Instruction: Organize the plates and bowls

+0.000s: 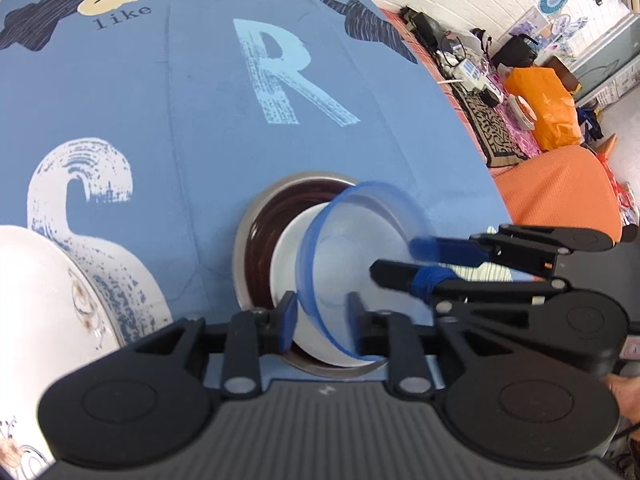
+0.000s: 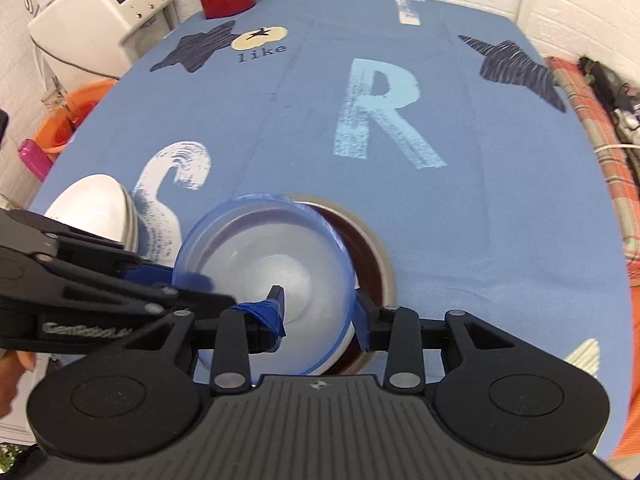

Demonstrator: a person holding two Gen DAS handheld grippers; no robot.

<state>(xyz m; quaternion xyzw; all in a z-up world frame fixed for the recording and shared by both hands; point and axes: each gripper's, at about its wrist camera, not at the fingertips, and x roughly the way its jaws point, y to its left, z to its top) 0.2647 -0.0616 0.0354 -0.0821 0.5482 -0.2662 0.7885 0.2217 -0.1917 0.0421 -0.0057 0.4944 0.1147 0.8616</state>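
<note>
Both the left gripper (image 1: 323,320) and right gripper (image 2: 320,316) pinch the blue bowl's (image 1: 352,248) rim, nesting it into the stack (image 1: 256,232); next, let go evenly.

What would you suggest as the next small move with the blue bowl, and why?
Probably level the blue translucent bowl and ease it down into the white bowl: it is tilted over the nested stack, with the left tongs and right tongs both straddling its rim.
</note>
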